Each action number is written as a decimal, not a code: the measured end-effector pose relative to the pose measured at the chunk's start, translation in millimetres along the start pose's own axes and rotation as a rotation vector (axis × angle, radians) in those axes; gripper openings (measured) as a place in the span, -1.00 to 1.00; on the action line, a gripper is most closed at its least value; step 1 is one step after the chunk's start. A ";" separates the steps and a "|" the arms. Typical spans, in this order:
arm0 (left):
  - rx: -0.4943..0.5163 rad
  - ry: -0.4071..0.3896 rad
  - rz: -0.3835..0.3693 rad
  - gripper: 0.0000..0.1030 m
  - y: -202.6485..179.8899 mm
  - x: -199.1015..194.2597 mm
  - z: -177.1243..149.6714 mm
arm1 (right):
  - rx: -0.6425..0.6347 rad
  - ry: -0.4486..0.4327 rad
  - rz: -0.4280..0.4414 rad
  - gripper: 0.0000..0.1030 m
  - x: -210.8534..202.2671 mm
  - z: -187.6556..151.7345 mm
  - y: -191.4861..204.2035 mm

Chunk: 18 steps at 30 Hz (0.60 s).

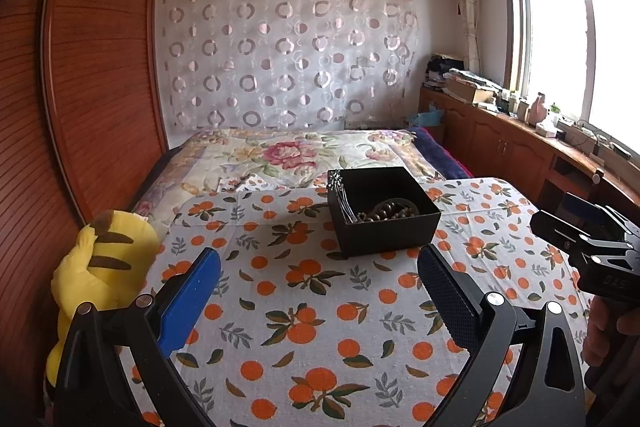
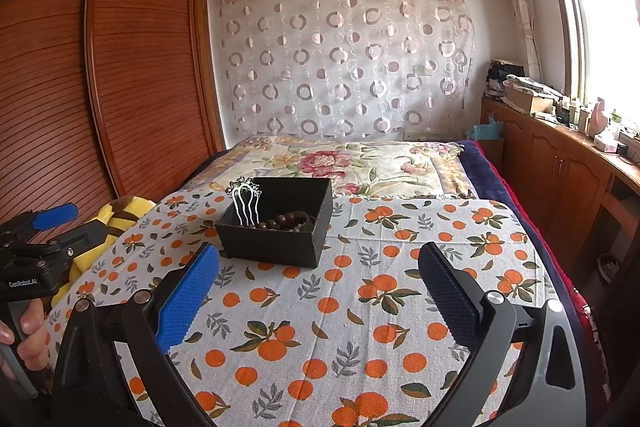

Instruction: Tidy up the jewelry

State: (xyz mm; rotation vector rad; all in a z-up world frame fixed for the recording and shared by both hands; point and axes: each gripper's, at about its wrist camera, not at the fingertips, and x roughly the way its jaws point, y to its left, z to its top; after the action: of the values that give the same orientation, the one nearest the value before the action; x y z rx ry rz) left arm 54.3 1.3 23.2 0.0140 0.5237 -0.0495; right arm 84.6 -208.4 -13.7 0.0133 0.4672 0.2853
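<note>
A black open box [image 1: 384, 227] stands on the orange-print tablecloth [image 1: 312, 307], also seen in the right wrist view [image 2: 276, 243]. In it lie a brown bead bracelet [image 1: 386, 213] [image 2: 286, 221] and a silver hair comb [image 1: 340, 197] [image 2: 245, 201] that leans on the box's left wall. My left gripper [image 1: 320, 291] is open and empty, short of the box. My right gripper [image 2: 318, 291] is open and empty, short of the box and to its right. The right gripper's body [image 1: 592, 247] shows at the left view's right edge; the left gripper's body [image 2: 40, 247] shows at the right view's left edge.
A yellow plush toy [image 1: 100, 267] sits at the table's left edge. A bed with a floral cover [image 1: 296, 155] lies behind the table. A wooden wardrobe [image 1: 92, 67] stands on the left. A low cabinet with clutter [image 1: 520, 139] runs under the window on the right.
</note>
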 end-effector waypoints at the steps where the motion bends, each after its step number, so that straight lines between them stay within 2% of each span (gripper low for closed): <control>1: 0.000 -0.001 -0.001 0.85 -0.2 0.0 0.6 | 0.001 0.000 0.001 0.95 0.0 -0.1 -0.1; 18: 0.001 -0.001 0.001 0.85 -0.6 0.2 -1.3 | 0.001 -0.001 0.002 0.95 -0.4 -1.0 -0.4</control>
State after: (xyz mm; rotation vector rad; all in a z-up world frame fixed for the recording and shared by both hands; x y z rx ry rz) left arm 53.7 0.7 22.0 0.0153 0.5224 -0.0485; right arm 84.0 -209.0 -14.5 0.0153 0.4661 0.2873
